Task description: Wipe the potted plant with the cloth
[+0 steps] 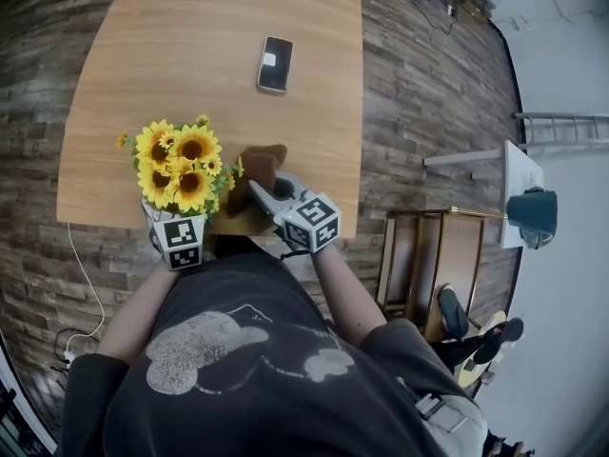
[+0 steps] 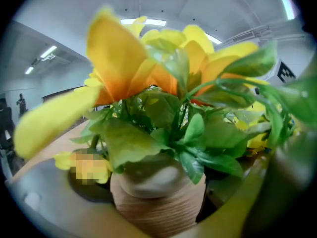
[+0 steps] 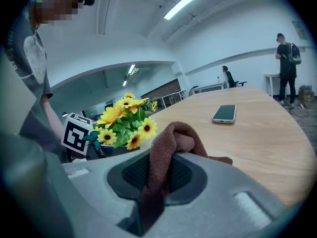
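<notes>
At the table's (image 1: 209, 55) seven o'clock edge our left gripper (image 1: 178, 231) stood spread around the stiff pot (image 2: 158, 207), which we judged the light plant's (image 1: 181, 165) safest hold, while our right gripper (image 1: 269, 198) pinched the limp cloth (image 3: 171, 143).

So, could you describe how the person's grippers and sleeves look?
The left gripper and right gripper are grey, each carrying a white cube with black square markers. The right jaws are broad with a dark meshed pad. The T-shirt is dark grey, short-sleeved.
</notes>
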### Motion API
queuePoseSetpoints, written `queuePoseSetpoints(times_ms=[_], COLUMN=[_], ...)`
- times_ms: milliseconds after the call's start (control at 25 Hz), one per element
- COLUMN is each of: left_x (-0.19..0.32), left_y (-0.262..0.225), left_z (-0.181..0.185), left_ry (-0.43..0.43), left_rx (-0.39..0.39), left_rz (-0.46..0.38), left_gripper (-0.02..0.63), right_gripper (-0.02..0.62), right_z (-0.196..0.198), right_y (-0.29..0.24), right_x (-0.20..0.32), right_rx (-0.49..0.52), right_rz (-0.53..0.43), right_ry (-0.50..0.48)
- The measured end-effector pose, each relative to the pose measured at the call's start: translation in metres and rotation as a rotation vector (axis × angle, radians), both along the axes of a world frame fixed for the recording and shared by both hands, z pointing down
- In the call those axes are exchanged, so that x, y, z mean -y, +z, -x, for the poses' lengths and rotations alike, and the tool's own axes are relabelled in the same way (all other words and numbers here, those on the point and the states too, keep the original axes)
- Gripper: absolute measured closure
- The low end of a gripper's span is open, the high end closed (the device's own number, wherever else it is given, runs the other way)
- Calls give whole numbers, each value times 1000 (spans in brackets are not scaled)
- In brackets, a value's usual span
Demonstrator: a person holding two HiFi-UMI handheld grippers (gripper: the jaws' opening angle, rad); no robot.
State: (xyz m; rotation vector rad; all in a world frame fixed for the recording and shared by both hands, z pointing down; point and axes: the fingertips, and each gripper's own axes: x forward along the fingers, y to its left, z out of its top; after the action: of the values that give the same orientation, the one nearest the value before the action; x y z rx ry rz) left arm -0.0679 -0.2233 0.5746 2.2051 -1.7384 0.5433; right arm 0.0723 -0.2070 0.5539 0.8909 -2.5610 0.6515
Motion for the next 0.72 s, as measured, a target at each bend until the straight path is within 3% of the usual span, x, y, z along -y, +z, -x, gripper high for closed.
queuePoseSetpoints(times_ms=[160, 320, 720], left_x=[-1, -2, -18], left_y=[0, 0, -4], left_z=[2, 5, -17], left_ry=[46, 123, 448], left_rx=[-6, -8, -2], left_rz=[-11, -31, -59], left_gripper=[32, 34, 35], right_gripper=[543, 543, 543], right_z=[6, 31, 106], right_y=[-5, -12, -8], right_x=[27, 50, 67], right_rx=[-1, 3, 32], right_rz=[-28, -46, -14], right_ry=[-29, -137, -436])
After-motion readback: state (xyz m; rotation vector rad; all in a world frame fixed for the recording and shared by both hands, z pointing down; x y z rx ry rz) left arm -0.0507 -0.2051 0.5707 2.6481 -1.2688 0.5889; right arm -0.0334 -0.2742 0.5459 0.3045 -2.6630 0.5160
